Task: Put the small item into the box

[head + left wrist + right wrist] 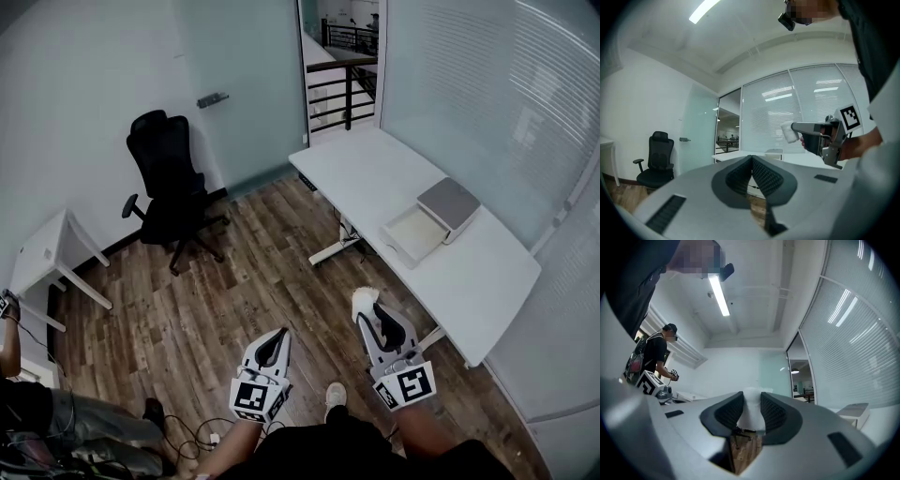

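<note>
A small white item [751, 408] sits squeezed between the pads of my right gripper [751, 405]; it shows as a white lump [364, 300] at that gripper's tip [365, 309] in the head view and again [788, 132] in the left gripper view. My left gripper [273, 345] is held beside it, lower left, jaws together with nothing in them [751, 168]. The box [414, 232], an open cream tray with a grey lid [449, 206] lying next to it, rests on the white desk [487, 281] ahead and to the right of both grippers.
A black office chair [171, 187] stands at the far left on the wood floor. A small white table [47, 251] is at the left edge. A person [654, 357] stands behind. Cables [192, 433] lie on the floor near the feet.
</note>
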`<move>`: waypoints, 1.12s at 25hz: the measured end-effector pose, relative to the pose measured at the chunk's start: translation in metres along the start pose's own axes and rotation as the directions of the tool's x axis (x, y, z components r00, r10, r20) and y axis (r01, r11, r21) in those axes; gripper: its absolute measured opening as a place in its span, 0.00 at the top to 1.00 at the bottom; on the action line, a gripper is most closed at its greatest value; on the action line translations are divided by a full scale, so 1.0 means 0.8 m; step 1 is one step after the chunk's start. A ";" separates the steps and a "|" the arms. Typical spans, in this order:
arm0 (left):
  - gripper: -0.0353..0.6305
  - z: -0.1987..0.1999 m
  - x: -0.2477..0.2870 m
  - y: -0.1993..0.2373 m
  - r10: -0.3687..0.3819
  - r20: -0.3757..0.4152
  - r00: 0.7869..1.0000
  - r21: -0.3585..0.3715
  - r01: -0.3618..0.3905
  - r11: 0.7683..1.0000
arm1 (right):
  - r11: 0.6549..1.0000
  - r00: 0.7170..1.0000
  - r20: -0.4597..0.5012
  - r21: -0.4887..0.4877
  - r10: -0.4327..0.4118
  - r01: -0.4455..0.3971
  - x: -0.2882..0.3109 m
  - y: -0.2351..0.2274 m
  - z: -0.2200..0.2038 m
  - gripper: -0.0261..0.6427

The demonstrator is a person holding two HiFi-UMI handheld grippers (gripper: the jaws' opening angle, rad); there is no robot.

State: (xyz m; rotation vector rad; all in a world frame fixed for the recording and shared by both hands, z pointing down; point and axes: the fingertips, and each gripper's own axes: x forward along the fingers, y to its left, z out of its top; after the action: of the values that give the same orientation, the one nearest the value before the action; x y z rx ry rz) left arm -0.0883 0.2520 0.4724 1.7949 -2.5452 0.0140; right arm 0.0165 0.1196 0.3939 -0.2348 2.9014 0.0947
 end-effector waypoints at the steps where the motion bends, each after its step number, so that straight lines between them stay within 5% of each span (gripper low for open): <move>1: 0.93 0.003 0.012 0.002 -0.001 0.005 1.000 0.004 0.001 1.000 | 1.000 1.000 -0.001 0.002 0.003 -0.003 0.009 -0.009 -0.003 0.78; 28: 0.93 -0.008 0.249 0.022 0.007 -0.008 1.000 -0.010 -0.008 1.000 | 0.999 0.999 0.001 -0.026 -0.032 0.032 0.102 -0.204 -0.038 0.78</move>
State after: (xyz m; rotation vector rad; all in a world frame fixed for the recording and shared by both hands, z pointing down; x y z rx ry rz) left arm -0.1715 0.0708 0.4842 1.7784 -2.5422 0.0086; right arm -0.0412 -0.0562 0.3972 -0.2854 2.8960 0.1266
